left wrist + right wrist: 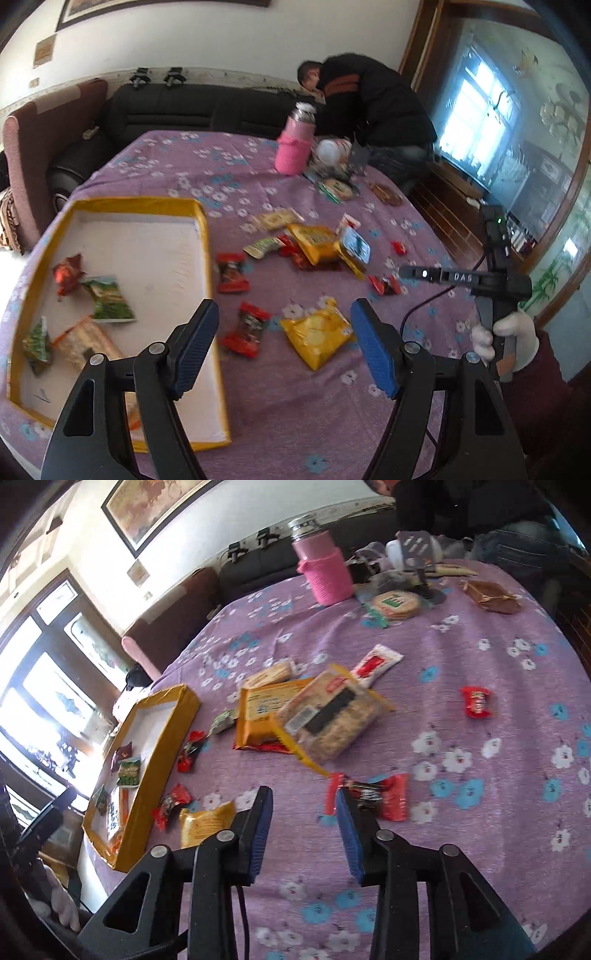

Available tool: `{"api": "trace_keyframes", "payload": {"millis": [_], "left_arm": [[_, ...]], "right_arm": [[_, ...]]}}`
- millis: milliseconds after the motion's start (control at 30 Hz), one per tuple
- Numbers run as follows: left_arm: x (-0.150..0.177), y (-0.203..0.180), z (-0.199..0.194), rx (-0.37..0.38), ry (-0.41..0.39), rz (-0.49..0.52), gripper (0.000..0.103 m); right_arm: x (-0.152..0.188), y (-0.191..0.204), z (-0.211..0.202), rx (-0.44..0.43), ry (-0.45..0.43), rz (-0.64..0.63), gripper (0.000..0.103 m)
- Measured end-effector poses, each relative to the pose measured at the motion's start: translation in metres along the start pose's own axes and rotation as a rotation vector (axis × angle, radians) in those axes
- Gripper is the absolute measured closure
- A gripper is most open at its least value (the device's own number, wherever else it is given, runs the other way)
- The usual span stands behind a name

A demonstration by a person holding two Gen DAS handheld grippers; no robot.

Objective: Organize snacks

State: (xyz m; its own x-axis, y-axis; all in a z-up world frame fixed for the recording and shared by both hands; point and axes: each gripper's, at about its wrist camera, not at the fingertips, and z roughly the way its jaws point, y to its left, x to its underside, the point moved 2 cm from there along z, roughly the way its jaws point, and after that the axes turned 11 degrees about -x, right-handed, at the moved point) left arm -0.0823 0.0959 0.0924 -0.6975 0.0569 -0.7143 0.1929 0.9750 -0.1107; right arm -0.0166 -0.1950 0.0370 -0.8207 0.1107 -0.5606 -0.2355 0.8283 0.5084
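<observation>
1. Both views are daylit and fairly bright, with strong fisheye bending and dark vignetted corners.
2. In the right wrist view, a window at the left edge is blown out to white glare.
3. In the left wrist view, a glossy wall panel reflects a bright window.
4. Snack packets on the purple tablecloth look softly motion-blurred; shadows are faint.
</observation>
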Motion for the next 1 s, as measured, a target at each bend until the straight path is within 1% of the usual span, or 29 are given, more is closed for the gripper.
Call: {"api": "trace_keyframes", "payload": {"millis": [33,100,167,200,300,367,400,433,467,500,567,600,633,767,867,933,1000], "left_arm": [[0.002,-0.012,0.012,0.009,0.030,0.024,0.029],[0.005,-0.034,0.036,0.003,0.085,0.083,0.029],[0.005,-0.052,0.055,0.003,0.113,0.151,0.030],[0.005,-0.057,0.065,-0.007,0.125,0.183,0.030],[0.007,-0.075,0.092,-0.004,0.163,0.278,0.030],[0.011,-0.082,0.109,-0.023,0.197,0.334,0.030],[0.014,-0.085,0.117,-0.027,0.216,0.358,0.030],[0.018,-0.086,0.124,-0.025,0.237,0.367,0.028],[0.019,-0.085,0.128,-0.011,0.255,0.353,0.028],[0.020,-0.084,0.131,0.008,0.282,0.329,0.030],[0.019,-0.084,0.129,0.030,0.285,0.304,0.044],[0.019,-0.085,0.127,0.036,0.286,0.299,0.048],[0.020,-0.085,0.125,0.026,0.282,0.301,0.048],[0.026,-0.087,0.119,-0.003,0.261,0.289,0.048],[0.030,-0.086,0.115,0.003,0.260,0.273,0.046],[0.032,-0.085,0.115,0.004,0.263,0.271,0.042],[0.035,-0.082,0.111,0.000,0.268,0.270,0.040]], "right_arm": [[0.000,-0.008,-0.005,0.016,-0.019,-0.004,0.056],[-0.001,-0.021,-0.010,0.049,-0.042,-0.014,0.056],[0.000,-0.038,-0.013,0.066,-0.056,-0.011,0.053],[0.001,-0.046,-0.013,0.062,-0.058,0.001,0.050],[0.002,-0.060,-0.007,0.021,-0.053,0.048,0.049],[0.002,-0.058,0.000,0.001,-0.043,0.031,0.049],[0.001,-0.056,0.005,-0.008,-0.030,0.010,0.045],[0.001,-0.052,0.011,-0.024,-0.016,-0.014,0.039],[0.001,-0.047,0.018,-0.042,-0.004,-0.042,0.037],[0.000,-0.042,0.026,-0.057,0.012,-0.081,0.036],[-0.001,-0.034,0.042,-0.072,0.052,-0.150,0.036],[0.000,-0.030,0.050,-0.075,0.079,-0.181,0.036],[0.002,-0.027,0.056,-0.071,0.104,-0.212,0.036],[0.011,-0.017,0.060,-0.065,0.142,-0.302,0.036],[0.017,-0.015,0.058,-0.072,0.148,-0.304,0.036],[0.019,-0.012,0.058,-0.059,0.150,-0.308,0.036],[0.020,-0.010,0.057,-0.058,0.158,-0.312,0.036]]}}
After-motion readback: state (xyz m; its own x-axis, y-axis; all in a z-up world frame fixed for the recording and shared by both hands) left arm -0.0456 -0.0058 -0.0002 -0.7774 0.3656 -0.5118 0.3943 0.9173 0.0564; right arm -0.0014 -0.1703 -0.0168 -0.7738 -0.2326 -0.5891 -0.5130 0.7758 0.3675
